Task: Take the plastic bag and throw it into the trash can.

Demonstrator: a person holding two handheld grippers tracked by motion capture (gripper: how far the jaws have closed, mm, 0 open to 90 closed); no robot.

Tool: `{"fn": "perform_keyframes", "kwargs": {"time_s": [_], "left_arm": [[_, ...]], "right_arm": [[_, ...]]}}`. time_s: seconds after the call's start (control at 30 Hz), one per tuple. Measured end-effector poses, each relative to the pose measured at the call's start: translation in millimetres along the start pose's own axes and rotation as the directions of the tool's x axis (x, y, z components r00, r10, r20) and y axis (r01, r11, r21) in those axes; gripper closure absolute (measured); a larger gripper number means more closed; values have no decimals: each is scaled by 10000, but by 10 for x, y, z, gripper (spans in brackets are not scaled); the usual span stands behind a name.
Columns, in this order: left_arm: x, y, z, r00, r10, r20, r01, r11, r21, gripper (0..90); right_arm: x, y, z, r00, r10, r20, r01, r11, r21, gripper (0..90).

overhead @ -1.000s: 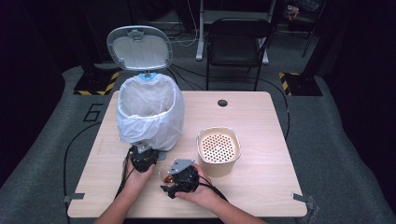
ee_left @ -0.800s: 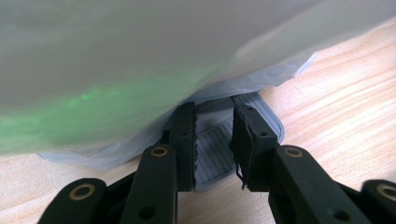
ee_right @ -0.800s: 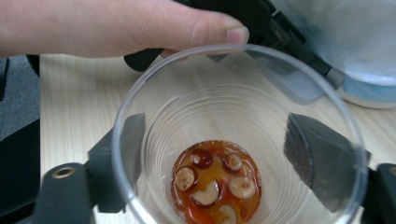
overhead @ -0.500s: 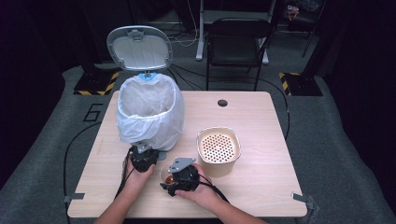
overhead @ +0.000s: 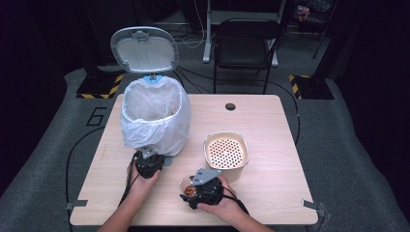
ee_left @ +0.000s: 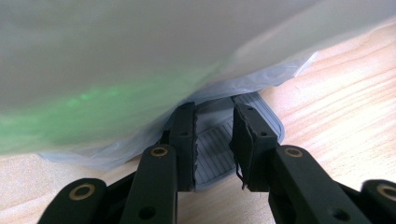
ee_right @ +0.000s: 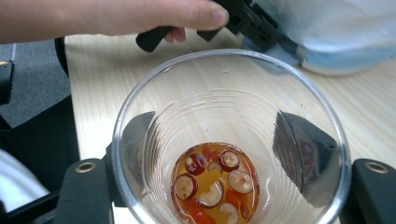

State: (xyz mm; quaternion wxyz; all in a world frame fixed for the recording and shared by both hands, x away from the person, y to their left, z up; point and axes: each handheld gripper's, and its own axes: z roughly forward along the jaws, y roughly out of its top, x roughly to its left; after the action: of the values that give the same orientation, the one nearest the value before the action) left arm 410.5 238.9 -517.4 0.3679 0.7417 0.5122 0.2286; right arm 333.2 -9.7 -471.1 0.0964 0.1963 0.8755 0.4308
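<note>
Pedal (ee_left: 219, 140) pressure is kept by the left gripper (overhead: 147, 163), jaws narrowed above it, so the bin (overhead: 153, 116) lid stays up at 12 o'clock. The cup (ee_right: 229, 154) of fruit tea is clamped between the right gripper's (overhead: 200, 188) jaws, which have just been closing, ready for straining.

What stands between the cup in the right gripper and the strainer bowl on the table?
Nothing visible does. The right gripper holds the clear cup with red slices in liquid, near the table's front edge. The strainer bowl sits just behind and to the right of it, with bare table between.
</note>
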Motion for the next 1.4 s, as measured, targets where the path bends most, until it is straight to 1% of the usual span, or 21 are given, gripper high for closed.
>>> {"fn": "perform_keyframes", "kwargs": {"time_s": [0.17,0.23,0.3,0.4,0.43,0.47,0.5,0.53,0.63,0.67,0.73,0.83,0.87,0.9,0.97,1.1,1.13,1.2,1.27,1.3,1.4], "left_arm": [[-14,-4,3,9998,-186,56,186,9998,-19,703],[-22,-6,6,9995,-296,80,297,9995,-67,703],[-23,-7,9,9994,-330,33,331,9994,-60,703],[-25,-6,10,9994,-337,22,337,9994,-58,703],[-24,-6,10,9994,-336,22,337,9994,-58,703],[-25,-6,9,9995,-331,20,331,9994,-49,703],[-25,-6,9,9995,-331,20,331,9994,-49,703],[-26,-7,9,9994,-335,22,335,9994,-52,703],[-25,-7,9,9994,-335,19,335,9994,-54,703],[-26,-7,9,9994,-344,28,344,9994,-59,703],[-25,-7,9,9995,-331,15,331,9994,-48,703],[-25,-7,9,9994,-339,12,339,9994,-54,703],[-27,-7,7,9994,-342,107,343,9994,-46,703],[-26,-7,8,9994,-347,48,347,9994,-53,703],[-24,-7,9,9995,-324,-2,324,9995,-46,703],[-25,-7,9,9994,-332,11,332,9994,-51,703],[-26,-7,10,9994,-348,12,348,9994,-61,703],[-25,-7,9,9994,-337,22,337,9994,-53,703],[-24,-7,9,9994,-339,5,339,9994,-57,703],[-24,-7,9,9994,-341,9,341,9994,-59,703],[-23,-6,9,9994,-336,20,336,9994,-56,703]], "right_arm": [[-30,-85,-181,9997,153,180,-153,9999,10,308],[-38,-153,-289,9983,339,475,-341,9994,30,309],[-49,-170,-317,9982,300,525,-303,9995,53,309],[-104,-274,-461,9953,462,849,-476,9988,149,312],[-104,-274,-461,9953,462,849,-476,9988,149,312],[-131,-323,-513,9922,719,1023,-735,9972,125,313],[-131,-323,-513,9922,719,1023,-735,9972,125,313],[-162,-367,-556,9900,803,1163,-823,9965,118,313],[-190,-407,-590,9877,774,1356,-809,9965,210,314],[-215,-447,-622,9839,949,1514,-995,9948,233,315],[-230,-461,-638,9831,969,1556,-1021,9944,260,315],[-289,-525,-707,9748,1179,1896,-1237,9921,192,317],[-311,-544,-733,9714,1245,2023,-1312,9911,202,318],[-332,-559,-749,9696,1275,2089,-1344,9907,194,318],[-396,-609,-803,9608,1532,2310,-1603,9870,119,322],[-465,-684,-877,9513,1796,2504,-1878,9822,93,321],[-497,-720,-908,9452,1807,2718,-1909,9815,114,321],[-514,-733,-922,9454,1784,2726,-1899,9817,164,321],[-549,-768,-965,9376,1918,2899,-2040,9789,122,321],[-562,-782,-981,9315,2026,3020,-2140,9768,46,322],[-618,-832,-1064,9224,2186,3185,-2300,9732,-19,322]]}}
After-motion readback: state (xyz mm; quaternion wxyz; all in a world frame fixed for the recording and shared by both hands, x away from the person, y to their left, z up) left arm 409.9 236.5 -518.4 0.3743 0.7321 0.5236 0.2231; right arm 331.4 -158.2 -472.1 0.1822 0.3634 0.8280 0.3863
